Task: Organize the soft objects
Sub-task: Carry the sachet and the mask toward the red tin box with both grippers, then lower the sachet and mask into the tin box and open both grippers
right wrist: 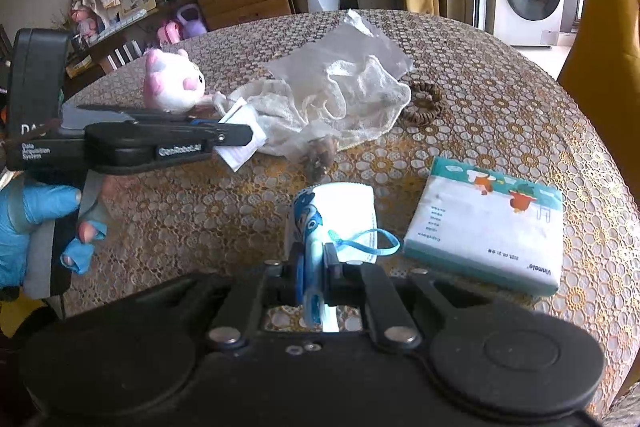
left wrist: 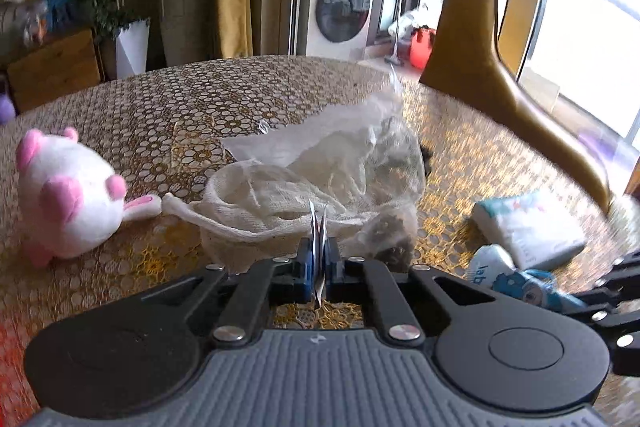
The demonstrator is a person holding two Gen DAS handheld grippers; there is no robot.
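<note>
My left gripper [left wrist: 319, 251] is shut on the edge of a clear plastic bag [left wrist: 352, 147]; the pinched white edge also shows in the right wrist view [right wrist: 240, 143]. A white mesh cloth [left wrist: 272, 203] lies in and around the bag's mouth [right wrist: 332, 99]. My right gripper [right wrist: 314, 263] is shut on a folded face mask [right wrist: 340, 215] with blue print and a blue ear loop, held low over the table. The mask shows in the left wrist view [left wrist: 504, 275]. A pink and white plush toy [left wrist: 68, 195] lies left of the bag [right wrist: 172, 83].
A tissue pack [right wrist: 488, 223] lies right of the mask on the round lace-covered table [right wrist: 500, 87]. A brown hair scrunchie [right wrist: 426, 101] lies right of the cloth. A yellow chair back [left wrist: 472, 27] stands at the far right edge.
</note>
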